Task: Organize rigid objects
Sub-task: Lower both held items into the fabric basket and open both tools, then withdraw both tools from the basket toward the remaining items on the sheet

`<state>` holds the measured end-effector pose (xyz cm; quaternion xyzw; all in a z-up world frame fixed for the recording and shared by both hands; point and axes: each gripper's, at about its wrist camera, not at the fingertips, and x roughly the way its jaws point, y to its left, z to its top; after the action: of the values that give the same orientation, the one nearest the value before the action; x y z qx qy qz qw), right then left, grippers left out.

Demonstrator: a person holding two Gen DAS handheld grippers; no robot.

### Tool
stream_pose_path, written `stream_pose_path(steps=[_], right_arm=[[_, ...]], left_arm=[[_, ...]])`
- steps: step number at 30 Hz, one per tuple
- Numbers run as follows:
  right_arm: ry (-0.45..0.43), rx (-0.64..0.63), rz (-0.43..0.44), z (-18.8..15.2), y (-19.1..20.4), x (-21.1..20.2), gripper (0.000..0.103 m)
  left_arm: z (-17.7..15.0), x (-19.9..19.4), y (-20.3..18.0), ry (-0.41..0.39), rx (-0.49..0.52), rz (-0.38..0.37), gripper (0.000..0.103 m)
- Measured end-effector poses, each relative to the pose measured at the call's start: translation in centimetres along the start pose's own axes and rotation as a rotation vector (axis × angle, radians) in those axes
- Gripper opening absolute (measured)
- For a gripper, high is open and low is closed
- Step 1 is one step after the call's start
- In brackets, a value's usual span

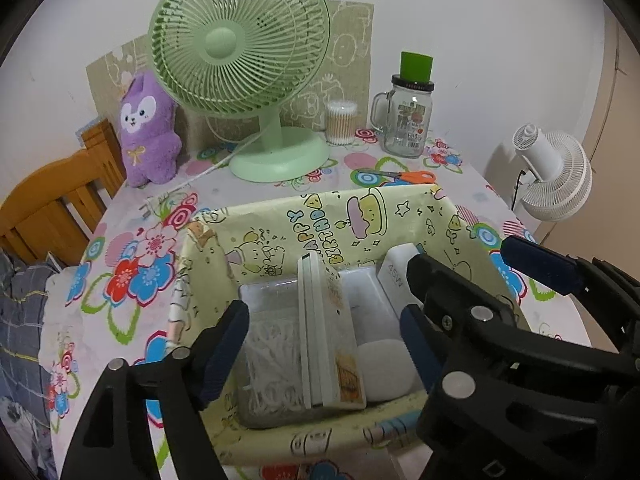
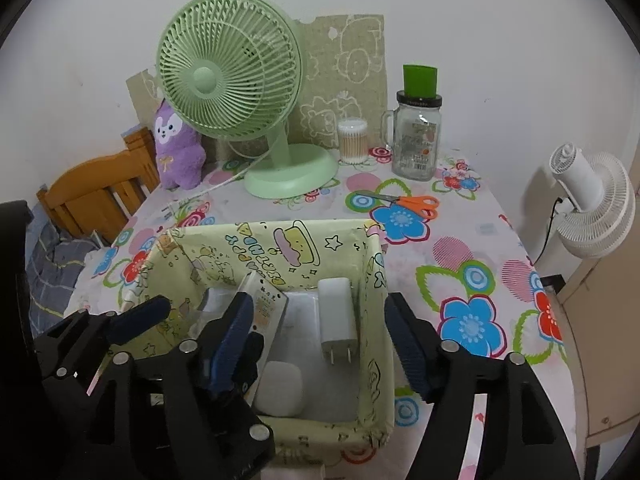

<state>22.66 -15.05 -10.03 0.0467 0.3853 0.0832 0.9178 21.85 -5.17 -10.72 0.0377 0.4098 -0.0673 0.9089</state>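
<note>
A yellow "Happy Birthday" box (image 1: 280,216) (image 2: 372,280) sits on the floral table. Inside it lie a flat white case on its edge (image 1: 324,332) (image 2: 264,308), a white charger plug (image 2: 338,320) (image 1: 394,276), a white rounded case (image 2: 280,388) (image 1: 386,368) and a clear tub of white bits (image 1: 272,352). My left gripper (image 1: 324,344) is open and empty, its fingers either side of the flat case above the box. My right gripper (image 2: 320,340) is open and empty, straddling the box's right wall. The right gripper's fingers show at the right of the left wrist view.
Behind the box stand a green desk fan (image 1: 240,60) (image 2: 232,76), a purple plush (image 1: 148,132), a tub of cotton swabs (image 2: 352,140), a glass jar with a green cup on it (image 2: 416,140) and orange scissors (image 2: 408,202). A wooden chair (image 1: 52,200) is at the left, a white fan (image 2: 592,208) at the right.
</note>
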Motion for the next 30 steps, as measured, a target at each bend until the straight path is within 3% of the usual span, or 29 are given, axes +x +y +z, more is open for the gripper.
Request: stream_pose_path(steps=[12, 30], right_arm=[[-0.034, -0.013, -0.004, -1.1, 0.7, -3.6, 0.087], [-0.066, -0.026, -0.012, -3.2, 1.2, -8.1, 0.093]], left_arm=[[-1.4, -3.7, -0.3, -0.049, 0.011, 0.004, 0.090], [-3.8, -8.0, -1.3, -0.083, 0.021, 0.010, 0.092]])
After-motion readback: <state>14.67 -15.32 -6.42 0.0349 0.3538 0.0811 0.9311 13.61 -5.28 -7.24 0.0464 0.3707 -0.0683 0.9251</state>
